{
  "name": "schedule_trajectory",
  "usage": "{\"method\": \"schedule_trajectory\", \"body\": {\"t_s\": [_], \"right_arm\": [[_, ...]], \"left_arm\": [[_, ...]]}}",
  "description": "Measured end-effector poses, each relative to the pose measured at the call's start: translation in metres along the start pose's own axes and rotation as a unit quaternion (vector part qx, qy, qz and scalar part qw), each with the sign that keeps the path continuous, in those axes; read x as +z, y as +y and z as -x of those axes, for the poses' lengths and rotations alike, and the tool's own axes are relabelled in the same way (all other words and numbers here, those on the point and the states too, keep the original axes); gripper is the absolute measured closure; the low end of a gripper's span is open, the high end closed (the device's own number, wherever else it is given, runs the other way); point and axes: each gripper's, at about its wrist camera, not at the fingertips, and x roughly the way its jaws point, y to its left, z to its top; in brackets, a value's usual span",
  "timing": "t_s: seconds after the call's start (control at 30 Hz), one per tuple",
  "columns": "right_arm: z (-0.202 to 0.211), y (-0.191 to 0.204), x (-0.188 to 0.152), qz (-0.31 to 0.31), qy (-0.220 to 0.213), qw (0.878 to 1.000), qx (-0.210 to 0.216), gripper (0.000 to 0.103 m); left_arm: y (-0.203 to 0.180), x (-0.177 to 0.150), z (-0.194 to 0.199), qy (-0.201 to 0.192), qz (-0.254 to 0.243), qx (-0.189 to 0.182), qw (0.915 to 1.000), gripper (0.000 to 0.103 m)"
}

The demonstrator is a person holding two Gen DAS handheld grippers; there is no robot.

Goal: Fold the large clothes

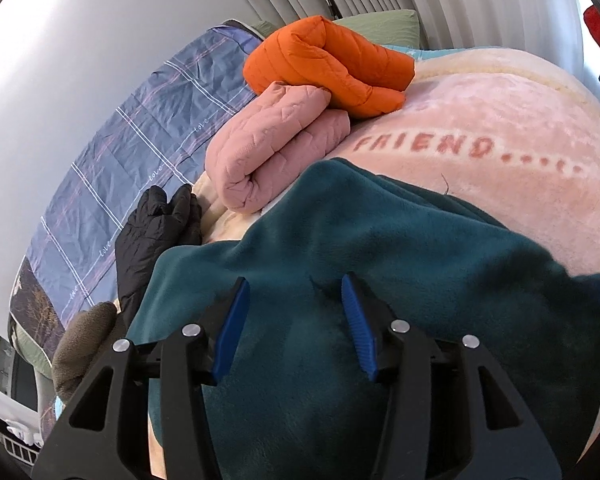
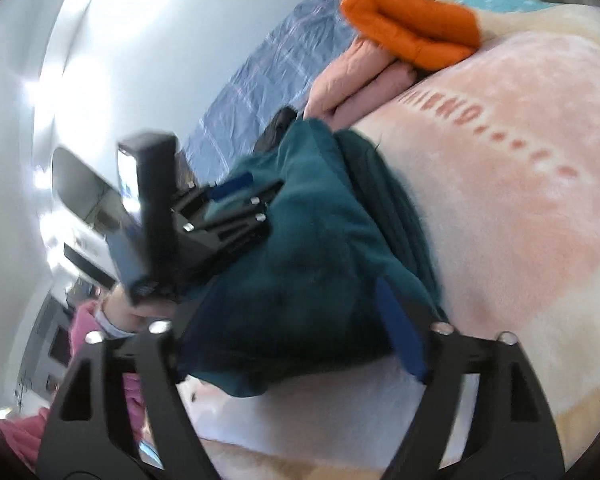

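A dark teal fleece garment (image 1: 380, 248) lies bunched on a pink blanket lettered FRIEND (image 1: 500, 120). My left gripper (image 1: 294, 300) is open, its blue-padded fingers resting on the teal fleece. In the right wrist view the teal fleece (image 2: 300, 240) fills the space between the fingers of my right gripper (image 2: 300, 344), which is open wide; the left finger is hidden behind the fabric. The left gripper (image 2: 244, 192) shows there at the fleece's far end.
A folded pink quilted jacket (image 1: 272, 156) and a folded orange puffer jacket (image 1: 332, 64) lie stacked at the back of the bed. A black jacket (image 1: 152, 240) lies at the left. A blue plaid sheet (image 1: 140, 140) runs beside the wall.
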Motion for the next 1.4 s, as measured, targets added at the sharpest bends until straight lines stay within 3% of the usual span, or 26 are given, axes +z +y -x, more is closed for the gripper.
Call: {"method": "schedule_trajectory", "body": {"t_s": [0.1,0.17,0.2,0.33,0.4,0.57,0.73,0.83,0.93,1.07,1.23,1.4], "right_arm": [[0.011,-0.005,-0.008,-0.024,-0.001,1.0,-0.01,0.019],[0.006,-0.019,-0.016,-0.085,0.028,0.996,0.023,0.016],[-0.002,-0.03,-0.022,-0.133,0.049,0.989,0.044,0.013],[-0.025,-0.058,-0.036,-0.258,0.082,0.961,0.061,0.006],[-0.033,-0.063,-0.035,-0.287,0.081,0.954,0.042,0.003],[-0.061,-0.058,-0.02,-0.298,0.081,0.951,-0.004,0.002],[-0.068,-0.066,-0.017,-0.358,0.059,0.932,-0.023,0.002],[-0.066,-0.063,-0.019,-0.344,0.048,0.938,-0.027,0.002],[-0.06,-0.059,-0.023,-0.322,0.045,0.945,-0.033,0.01],[-0.053,-0.059,-0.026,-0.307,0.05,0.95,-0.021,0.013],[-0.036,-0.066,-0.036,-0.311,0.054,0.949,-0.002,0.007],[-0.035,-0.057,-0.039,-0.328,0.038,0.943,-0.031,0.002]], "left_arm": [[0.0,0.0,0.001,-0.001,-0.001,0.001,1.0,0.054],[0.0,0.0,0.001,-0.001,-0.001,0.003,1.0,0.054],[0.0,-0.001,0.001,-0.001,-0.002,0.004,1.0,0.054],[0.0,-0.002,0.003,-0.004,-0.004,0.009,0.9999,0.053],[0.001,-0.002,0.003,-0.004,-0.002,0.008,1.0,0.053],[0.004,-0.002,0.003,-0.003,0.005,-0.001,1.0,0.053],[0.011,-0.002,0.0,0.0,0.023,-0.016,0.9996,0.053],[0.013,-0.002,0.0,0.0,0.03,-0.025,0.9993,0.052],[0.023,-0.004,0.0,-0.001,0.057,-0.045,0.9973,0.047],[0.039,-0.007,-0.005,0.007,0.103,-0.086,0.991,0.043],[0.037,-0.008,-0.006,0.003,0.091,-0.07,0.9934,0.042],[0.037,-0.012,-0.005,-0.005,0.088,-0.06,0.9943,0.038]]}}
